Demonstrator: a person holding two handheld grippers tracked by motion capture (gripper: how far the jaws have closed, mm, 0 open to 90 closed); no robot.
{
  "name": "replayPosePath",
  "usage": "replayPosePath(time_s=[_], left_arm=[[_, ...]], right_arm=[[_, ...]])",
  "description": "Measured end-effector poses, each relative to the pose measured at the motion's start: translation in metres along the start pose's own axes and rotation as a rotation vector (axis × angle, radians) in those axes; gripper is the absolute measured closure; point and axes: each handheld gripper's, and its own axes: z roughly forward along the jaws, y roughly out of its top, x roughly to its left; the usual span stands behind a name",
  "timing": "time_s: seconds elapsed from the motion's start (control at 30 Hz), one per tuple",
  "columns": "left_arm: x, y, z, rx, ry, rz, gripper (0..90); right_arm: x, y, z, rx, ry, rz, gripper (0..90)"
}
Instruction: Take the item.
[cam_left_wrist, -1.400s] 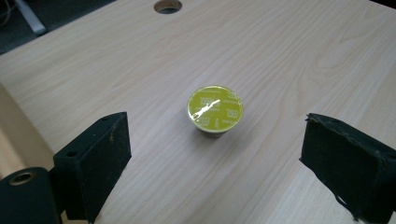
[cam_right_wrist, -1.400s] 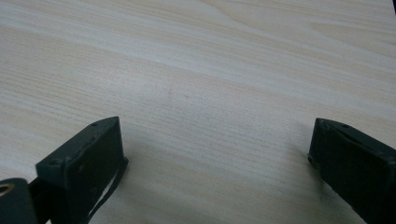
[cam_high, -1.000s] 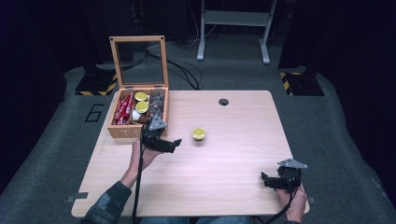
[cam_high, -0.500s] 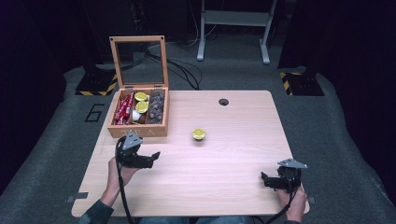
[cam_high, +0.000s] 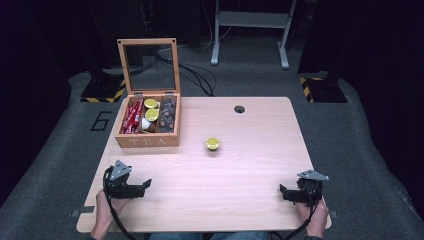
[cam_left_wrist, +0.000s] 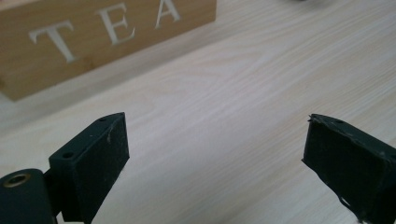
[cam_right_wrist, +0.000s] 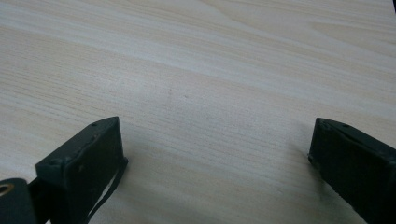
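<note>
A wooden tea box (cam_high: 148, 140) stands open at the table's far left, its glass lid upright, with red sachets, two yellow-topped capsules and dark capsules inside. A lone yellow capsule (cam_high: 213, 144) sits on the table to the right of the box. My left gripper (cam_high: 145, 185) rests low near the front left edge, open, its jaws having just opened a little wider with nothing between them. In the left gripper view, the gripper (cam_left_wrist: 217, 135) faces bare wood, with the box's lettered front (cam_left_wrist: 93, 37) beyond it. My right gripper (cam_high: 283, 191) sits at the front right, and its open jaws (cam_right_wrist: 217, 140) hold nothing.
The light wooden table (cam_high: 250, 165) has a round cable hole (cam_high: 239, 109) at its far edge. Beyond the table, dark floor carries cables, a metal stand (cam_high: 250, 20) and yellow-black striped feet.
My left gripper has drawn back from beside the tea box toward the front left edge and sunk lower. The right gripper has stayed put.
</note>
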Motion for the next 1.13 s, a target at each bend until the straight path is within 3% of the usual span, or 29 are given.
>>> replayPosePath(time_s=[0.27, 0.53, 0.67, 1.13], left_arm=[[0.012, -0.031, 0.001, 0.055, 0.033, -0.058, 4.7], [0.023, -0.046, 0.004, 0.097, 0.074, -0.09, 0.2], [0.022, -0.045, 0.007, 0.119, 0.1, -0.067, 0.1], [0.026, -0.044, 0.009, 0.124, 0.074, -0.085, 0.0]], right_arm=[[0.0, 0.0, 0.0, 0.003, 0.0, 0.0, 2.3], [0.0, 0.0, 0.0, 0.002, -0.001, 0.0, 2.3], [0.0, 0.0, 0.0, -0.002, -0.003, 0.001, 2.3], [0.0, 0.0, 0.0, 0.001, -0.004, 0.004, 2.0]])
